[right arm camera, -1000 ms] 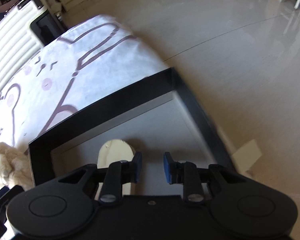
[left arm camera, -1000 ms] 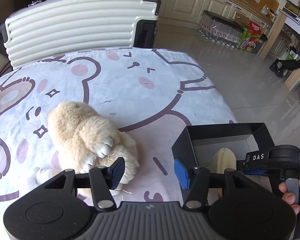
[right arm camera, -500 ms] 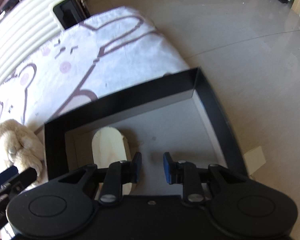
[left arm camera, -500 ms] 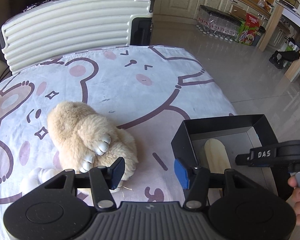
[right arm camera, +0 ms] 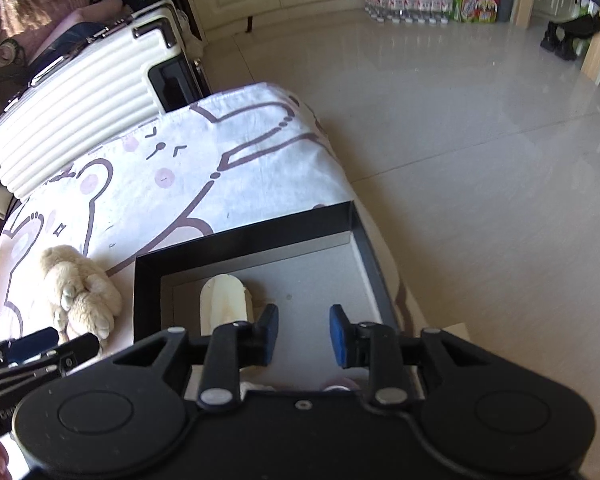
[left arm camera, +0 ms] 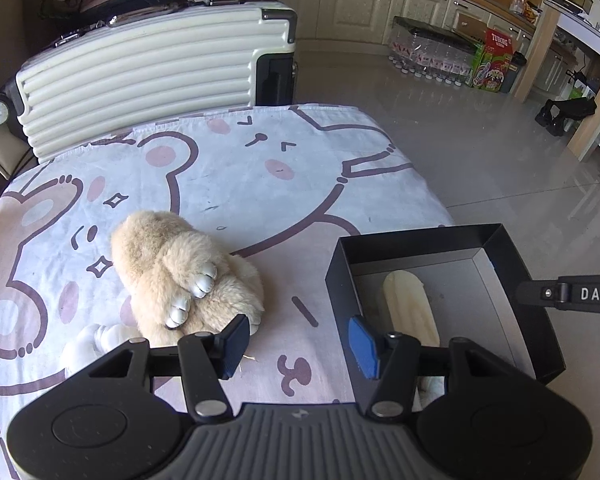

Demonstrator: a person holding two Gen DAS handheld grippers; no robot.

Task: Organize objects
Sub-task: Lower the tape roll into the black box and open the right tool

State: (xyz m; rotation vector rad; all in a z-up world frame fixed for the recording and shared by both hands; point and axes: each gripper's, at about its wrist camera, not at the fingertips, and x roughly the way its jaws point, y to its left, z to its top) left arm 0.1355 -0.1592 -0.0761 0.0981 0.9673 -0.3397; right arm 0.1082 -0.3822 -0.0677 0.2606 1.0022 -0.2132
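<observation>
The left gripper (left arm camera: 296,346) hovers with its jaws wide and empty over the cartoon-bear sheet (left arm camera: 228,184) covering the counter, just beside a beige plush paw toy (left arm camera: 180,272) lying near the counter's middle. The right gripper (right arm camera: 303,334), jaws parted and holding nothing, hangs above a black box (right arm camera: 236,242) at the counter's right edge, where a cream plush piece (right arm camera: 223,300) lies inside. A white suitcase (left arm camera: 140,80) stands behind the far edge.
</observation>
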